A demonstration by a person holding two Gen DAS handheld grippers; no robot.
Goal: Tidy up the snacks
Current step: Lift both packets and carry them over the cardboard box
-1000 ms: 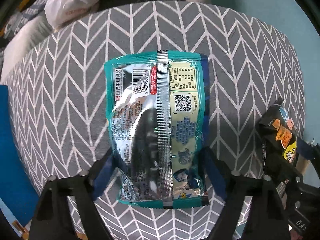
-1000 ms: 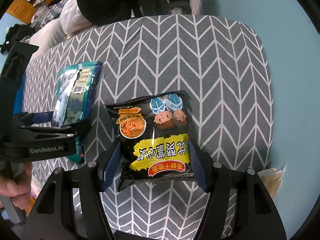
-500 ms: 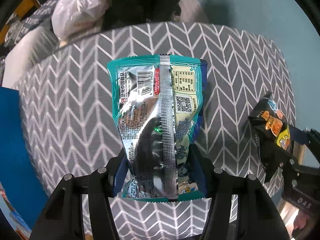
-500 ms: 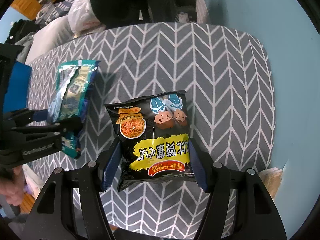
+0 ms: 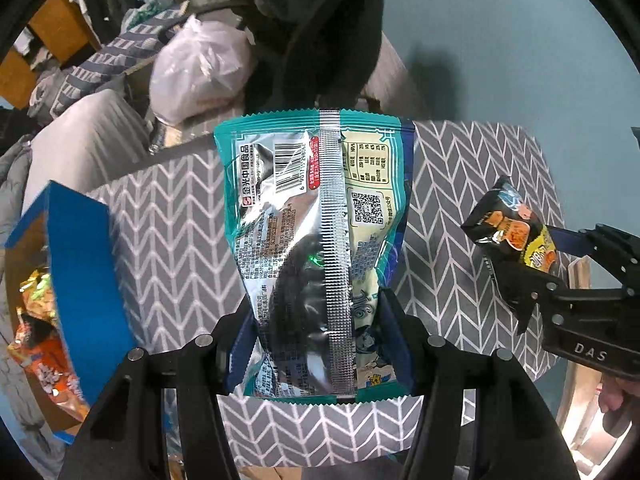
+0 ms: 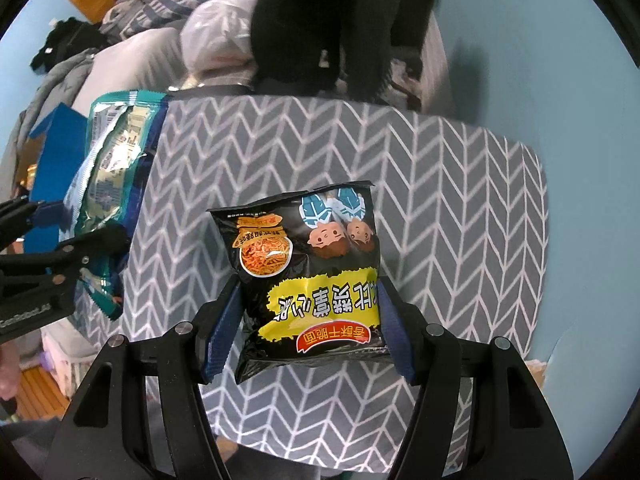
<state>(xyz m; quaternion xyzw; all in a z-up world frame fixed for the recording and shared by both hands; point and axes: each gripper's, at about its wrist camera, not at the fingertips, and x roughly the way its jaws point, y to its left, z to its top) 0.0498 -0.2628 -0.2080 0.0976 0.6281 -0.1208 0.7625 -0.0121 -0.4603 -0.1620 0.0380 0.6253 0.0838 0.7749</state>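
Gripping a teal foil snack packet above the chevron-patterned tabletop, the left gripper is clamping its jaws on it. The right gripper is squeezing a black noodle-snack bag above the same tabletop. A blue box is sitting at the tabletop's left.

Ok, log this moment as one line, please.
left gripper: shut on teal-and-silver foil snack bag, lifted | right gripper: shut on black-and-yellow noodle snack bag, lifted | blue box: at left, snacks inside

Two held snack packets: one teal packet, one black packet; one blue box.
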